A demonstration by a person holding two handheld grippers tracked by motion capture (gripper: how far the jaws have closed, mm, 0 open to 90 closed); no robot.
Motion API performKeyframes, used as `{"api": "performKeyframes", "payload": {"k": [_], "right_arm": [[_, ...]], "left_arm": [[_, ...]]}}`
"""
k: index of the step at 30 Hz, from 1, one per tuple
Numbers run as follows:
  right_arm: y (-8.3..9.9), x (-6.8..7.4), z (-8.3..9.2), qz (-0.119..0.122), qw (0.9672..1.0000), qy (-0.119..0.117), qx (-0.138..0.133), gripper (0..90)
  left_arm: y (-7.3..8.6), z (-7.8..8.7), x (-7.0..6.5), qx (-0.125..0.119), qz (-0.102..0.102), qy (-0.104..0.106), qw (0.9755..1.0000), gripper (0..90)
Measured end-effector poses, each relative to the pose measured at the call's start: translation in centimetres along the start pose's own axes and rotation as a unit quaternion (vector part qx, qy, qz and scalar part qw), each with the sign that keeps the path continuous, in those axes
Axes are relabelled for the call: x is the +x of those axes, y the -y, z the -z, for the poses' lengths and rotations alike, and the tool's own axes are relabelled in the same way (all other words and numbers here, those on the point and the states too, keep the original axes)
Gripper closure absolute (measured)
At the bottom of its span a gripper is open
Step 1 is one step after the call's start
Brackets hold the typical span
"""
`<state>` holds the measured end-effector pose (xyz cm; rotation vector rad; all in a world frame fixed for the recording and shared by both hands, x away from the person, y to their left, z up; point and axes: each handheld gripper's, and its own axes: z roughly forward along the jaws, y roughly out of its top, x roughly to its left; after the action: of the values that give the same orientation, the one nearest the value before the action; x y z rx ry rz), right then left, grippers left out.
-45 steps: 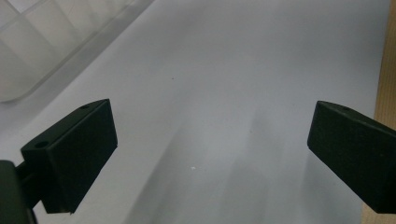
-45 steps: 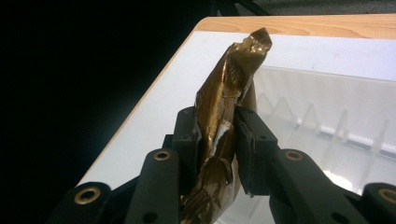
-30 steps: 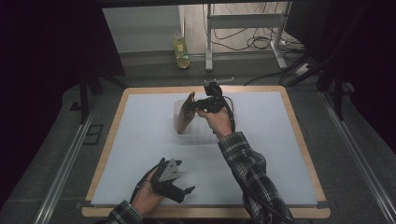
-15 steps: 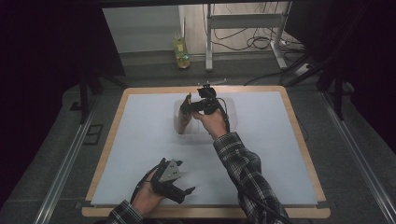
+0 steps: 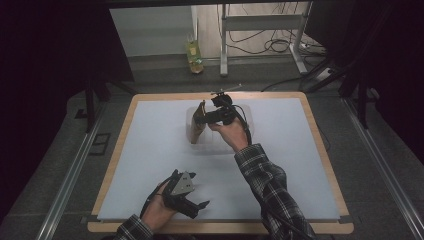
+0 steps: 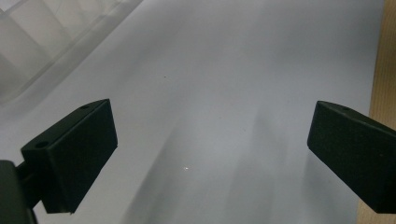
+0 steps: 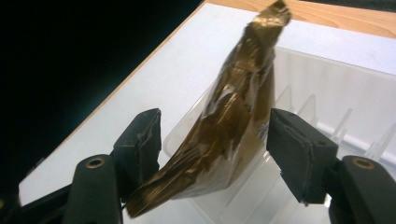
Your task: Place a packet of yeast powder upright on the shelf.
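**Right jaws let go of packet at the tray**

Right gripper [image 7: 212, 154] has just been opening: its jaws now stand apart on both sides of the brown foil packet [image 7: 233, 126], pads off it. Packet leans upright in the clear plastic tray [image 5: 220, 137], near the far edge of the white mat [image 5: 150, 165]. Looks like a release, so placement is probably done. Packet is crinkled, glossy, curved, with a twisted top; tray is ribbed and see-through. Left gripper [image 6: 210, 154] is spread wide with nothing between its jaws, near the mat's near edge.

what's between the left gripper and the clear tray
Just bare white table mat; the high view shows it between the left gripper and the clear tray.
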<state>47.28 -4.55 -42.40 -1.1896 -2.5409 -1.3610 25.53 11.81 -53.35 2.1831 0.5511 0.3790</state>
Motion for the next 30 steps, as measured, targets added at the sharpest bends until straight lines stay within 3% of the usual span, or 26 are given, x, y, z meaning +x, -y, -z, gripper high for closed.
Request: {"api": "performKeyframes", "payload": {"k": [6, 15, 26, 30], "right_arm": [[0.2, 0.9, 0.2, 0.037, 0.9993, 0.001, -0.001, 29.6], [0.7, 2.2, 0.8, 0.100, 0.9948, 0.015, 0.006, 21.1], [1.7, 2.5, 1.8, 0.119, 0.9928, 0.013, 0.004, 15.1], [2.2, 2.7, 2.1, 0.139, 0.9901, 0.021, 0.004, 10.8]], "left_arm": [[0.0, 0.0, 0.0, 0.001, -0.001, 0.000, 1.0000, 1.4], [0.0, 0.1, 0.1, -0.005, 0.005, -0.007, 0.9999, 1.3], [0.0, 0.1, 0.2, -0.004, 0.008, -0.009, 0.9999, 1.2], [0.1, 0.1, 0.3, -0.004, 0.012, -0.009, 0.9999, 1.0]]}}
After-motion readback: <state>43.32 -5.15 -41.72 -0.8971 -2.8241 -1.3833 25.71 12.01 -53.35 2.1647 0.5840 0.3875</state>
